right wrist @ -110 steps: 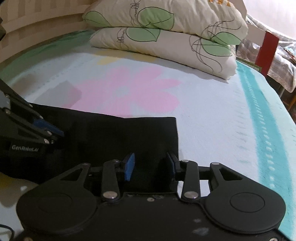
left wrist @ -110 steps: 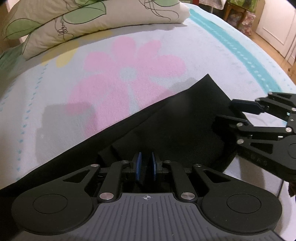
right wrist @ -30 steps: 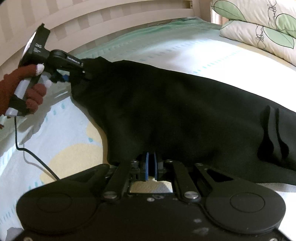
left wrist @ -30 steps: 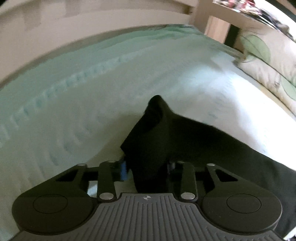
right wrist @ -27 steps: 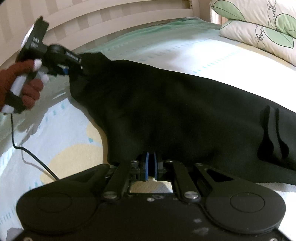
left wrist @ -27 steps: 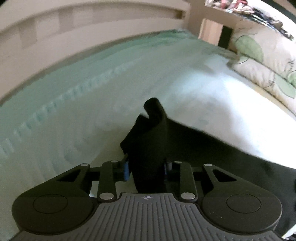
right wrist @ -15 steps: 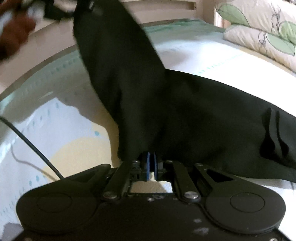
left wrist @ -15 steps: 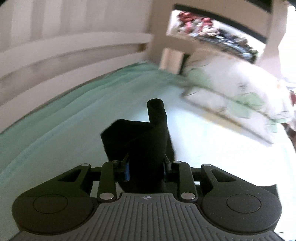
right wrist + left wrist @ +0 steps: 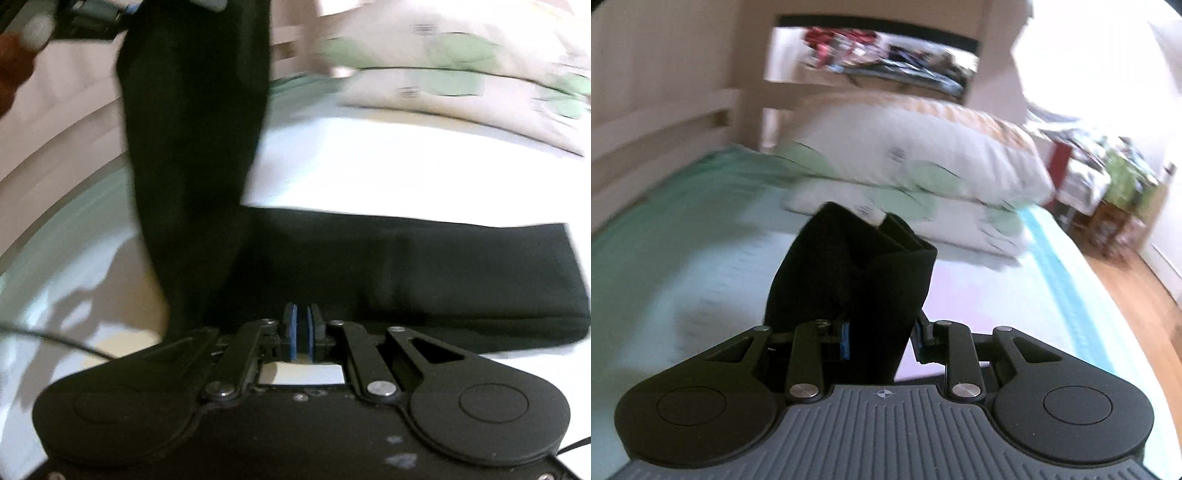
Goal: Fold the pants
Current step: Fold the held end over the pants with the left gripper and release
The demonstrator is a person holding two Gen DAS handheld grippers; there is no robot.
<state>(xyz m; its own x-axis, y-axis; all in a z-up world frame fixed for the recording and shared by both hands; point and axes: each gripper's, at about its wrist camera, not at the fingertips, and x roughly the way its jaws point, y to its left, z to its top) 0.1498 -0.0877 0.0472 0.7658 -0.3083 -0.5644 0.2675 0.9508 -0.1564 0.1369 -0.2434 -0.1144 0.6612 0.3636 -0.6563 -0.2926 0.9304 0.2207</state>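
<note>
The black pants (image 9: 406, 266) lie partly on the bed, with one end lifted high. My left gripper (image 9: 881, 334) is shut on a thick bunch of the black pants (image 9: 857, 273) and holds it up in the air; a white label shows at the top of the bunch. It also shows in the right wrist view (image 9: 96, 22) at the top left, with the fabric hanging down from it. My right gripper (image 9: 303, 328) is shut on the near edge of the pants, low by the bed.
Two stacked pillows (image 9: 923, 162) with green leaf print lie at the head of the bed. The floral bedsheet (image 9: 683, 258) has a teal stripe on the right. A wooden bed rail (image 9: 55, 147) runs on the left. A cable (image 9: 55, 338) trails at the lower left.
My left gripper has lifted its end of the pants high and swung toward the pillows. My right gripper stays shut on the pants edge and has shifted a little.
</note>
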